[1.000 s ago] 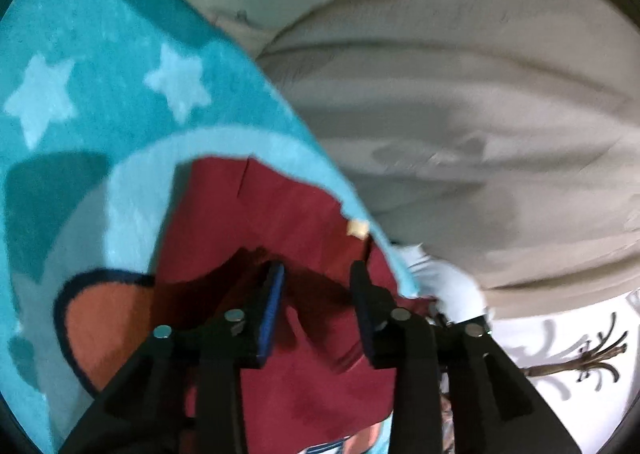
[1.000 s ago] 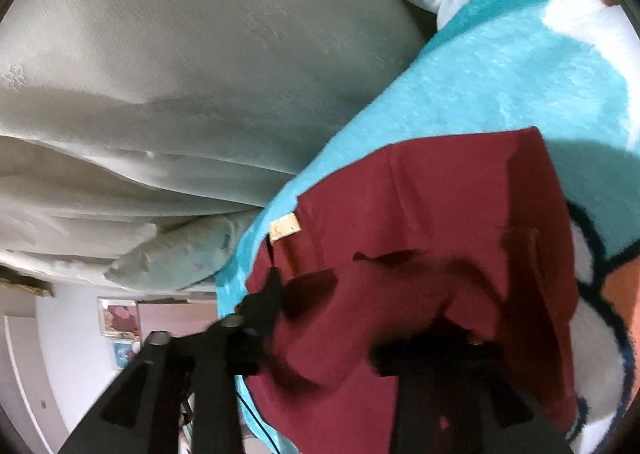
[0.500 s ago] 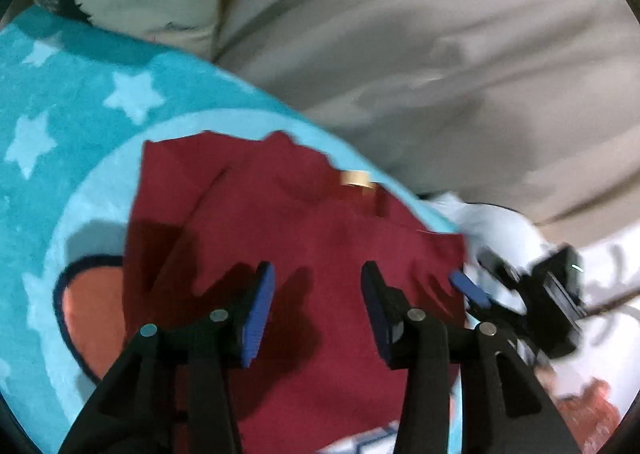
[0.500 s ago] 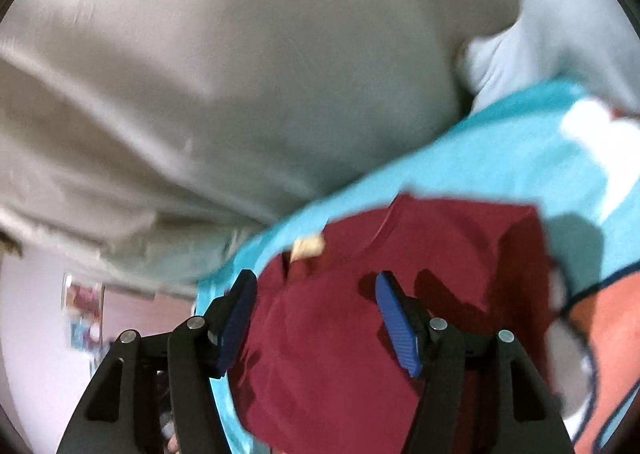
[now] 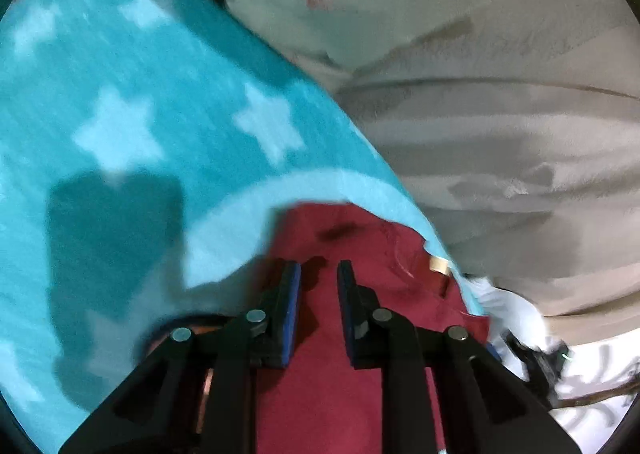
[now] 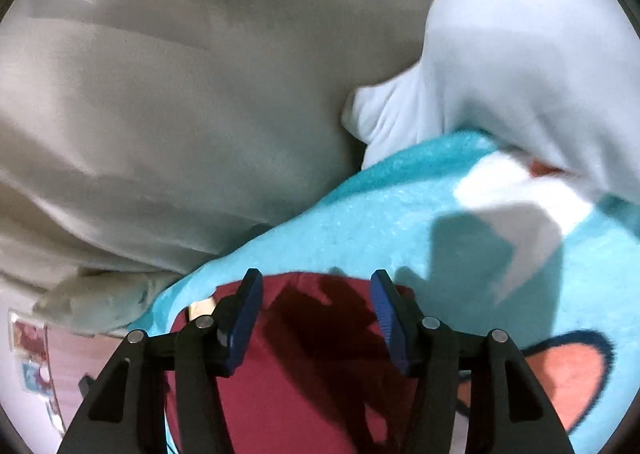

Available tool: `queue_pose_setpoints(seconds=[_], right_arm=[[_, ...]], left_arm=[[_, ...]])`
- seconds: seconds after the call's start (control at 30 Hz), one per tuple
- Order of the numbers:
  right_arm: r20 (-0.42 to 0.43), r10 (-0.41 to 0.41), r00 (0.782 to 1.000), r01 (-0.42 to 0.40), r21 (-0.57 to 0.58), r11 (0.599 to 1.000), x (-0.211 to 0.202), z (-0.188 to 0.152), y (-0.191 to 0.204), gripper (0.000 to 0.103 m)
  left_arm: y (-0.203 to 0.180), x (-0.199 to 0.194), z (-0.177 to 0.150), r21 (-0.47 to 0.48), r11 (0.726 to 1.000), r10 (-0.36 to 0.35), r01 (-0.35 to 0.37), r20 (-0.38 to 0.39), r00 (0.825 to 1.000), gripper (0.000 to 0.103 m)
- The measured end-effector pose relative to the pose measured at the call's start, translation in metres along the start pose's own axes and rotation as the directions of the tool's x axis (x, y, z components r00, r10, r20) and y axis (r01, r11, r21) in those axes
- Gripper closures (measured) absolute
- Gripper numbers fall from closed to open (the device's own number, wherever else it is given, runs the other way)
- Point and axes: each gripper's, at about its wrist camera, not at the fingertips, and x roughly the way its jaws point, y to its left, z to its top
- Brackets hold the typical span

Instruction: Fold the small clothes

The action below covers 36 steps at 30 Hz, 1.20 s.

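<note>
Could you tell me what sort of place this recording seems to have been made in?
Probably a bedroom, with the work done on a bed. A teal star-patterned fleece blanket is spread over rumpled beige bedding, a pale pillow-like cushion lies at its edge, and the dark red garment rests on the blanket.

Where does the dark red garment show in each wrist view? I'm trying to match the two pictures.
Left wrist view: the dark red garment fills the bottom centre, below the left tongs, on the teal star blanket.
Right wrist view: it lies at bottom centre-left under the right tongs.
Shared landmark: the small tan label at the garment's edge, right of centre in the left view, left in the right view.
</note>
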Motion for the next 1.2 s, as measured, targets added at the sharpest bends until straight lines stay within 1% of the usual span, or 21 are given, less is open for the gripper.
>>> queue_pose_setpoints(seconds=[0.03, 0.07, 0.13, 0.2, 0.27, 0.3, 0.33, 0.43, 0.5, 0.57, 0.67, 0.73, 0.83, 0.9, 0.93, 1.0, 1.1, 1.17, 1.2], right_arm=[[-0.003, 0.000, 1.000, 0.000, -0.021, 1.000, -0.008, -0.006, -0.002, 0.042], [-0.011, -0.005, 1.000, 0.004, -0.047, 0.999, -0.017, -0.015, -0.005, 0.042], [-0.019, -0.020, 1.000, 0.018, -0.078, 0.997, -0.030, -0.034, -0.008, 0.042], [-0.018, -0.024, 1.000, 0.022, -0.098, 0.995, -0.041, -0.049, -0.011, 0.042], [-0.009, -0.028, 1.000, 0.026, -0.127, 0.992, -0.054, -0.066, -0.009, 0.042], [-0.003, -0.030, 1.000, 0.030, -0.139, 0.990, -0.059, -0.074, -0.008, 0.042], [0.000, -0.029, 1.000, 0.029, -0.154, 0.988, -0.063, -0.084, -0.009, 0.042], [0.006, -0.041, 0.999, 0.041, -0.184, 0.982, -0.069, -0.111, -0.001, 0.042], [-0.002, -0.057, 0.998, 0.056, -0.185, 0.981, -0.073, -0.125, -0.008, 0.042], [-0.015, -0.060, 0.998, 0.057, -0.156, 0.986, -0.076, -0.140, -0.020, 0.042], [-0.045, -0.052, 0.998, 0.047, -0.114, 0.992, -0.083, -0.158, -0.038, 0.042], [-0.064, -0.051, 0.997, 0.045, -0.094, 0.995, -0.084, -0.167, -0.044, 0.042], [-0.092, -0.057, 0.994, 0.047, -0.108, 0.993, -0.086, -0.184, -0.048, 0.042], [-0.108, -0.056, 0.993, 0.042, -0.128, 0.991, -0.088, -0.195, -0.048, 0.042], [-0.117, -0.048, 0.992, 0.032, -0.134, 0.990, -0.089, -0.199, -0.048, 0.042], [-0.132, -0.027, 0.991, 0.007, -0.149, 0.989, -0.092, -0.206, -0.049, 0.042], [-0.141, -0.018, 0.990, -0.005, -0.164, 0.986, -0.095, -0.213, -0.054, 0.041], [-0.147, -0.011, 0.989, -0.012, -0.152, 0.988, -0.096, -0.216, -0.060, 0.041], [-0.153, -0.006, 0.988, -0.016, -0.144, 0.989, -0.095, -0.218, -0.063, 0.041]], left_arm=[[0.003, -0.005, 0.002, 0.015, 0.998, 0.060, -0.061, 0.033, 0.998, 0.069], [0.007, -0.012, 0.003, 0.031, 0.993, 0.110, -0.113, 0.069, 0.991, 0.069], [0.014, -0.023, 0.002, 0.042, 0.988, 0.147, -0.150, 0.081, 0.986, 0.070], [0.015, -0.038, -0.008, 0.069, 0.982, 0.169, -0.176, 0.105, 0.980, 0.069], [0.010, -0.056, -0.025, 0.115, 0.970, 0.199, -0.215, 0.135, 0.971, 0.065], [0.007, -0.061, -0.033, 0.128, 0.966, 0.208, -0.227, 0.144, 0.967, 0.059], [0.003, -0.067, -0.047, 0.143, 0.961, 0.215, -0.238, 0.154, 0.964, 0.057], [-0.004, -0.079, -0.077, 0.152, 0.960, 0.214, -0.236, 0.151, 0.965, 0.057], [-0.007, -0.085, -0.101, 0.142, 0.964, 0.207, -0.226, 0.140, 0.968, 0.055], [-0.014, -0.089, -0.123, 0.139, 0.964, 0.207, -0.226, 0.137, 0.969, 0.054], [-0.025, -0.099, -0.154, 0.152, 0.957, 0.225, -0.246, 0.144, 0.964, 0.049], [-0.033, -0.102, -0.169, 0.163, 0.957, 0.214, -0.238, 0.153, 0.965, 0.041], [-0.045, -0.110, -0.191, 0.185, 0.956, 0.198, -0.226, 0.160, 0.967, 0.038], [-0.047, -0.112, -0.199, 0.186, 0.957, 0.194, -0.221, 0.153, 0.969, 0.038], [-0.044, -0.114, -0.202, 0.172, 0.963, 0.181, -0.205, 0.147, 0.972, 0.038], [-0.037, -0.117, -0.208, 0.130, 0.975, 0.163, -0.181, 0.135, 0.977, 0.037], [-0.017, -0.115, -0.209, 0.039, 0.987, 0.153, -0.158, 0.109, 0.982, 0.037], [-0.004, -0.111, -0.207, -0.007, 0.990, 0.144, -0.144, 0.110, 0.983, 0.037], [0.000, -0.107, -0.205, -0.014, 0.990, 0.139, -0.138, 0.108, 0.984, 0.036]])
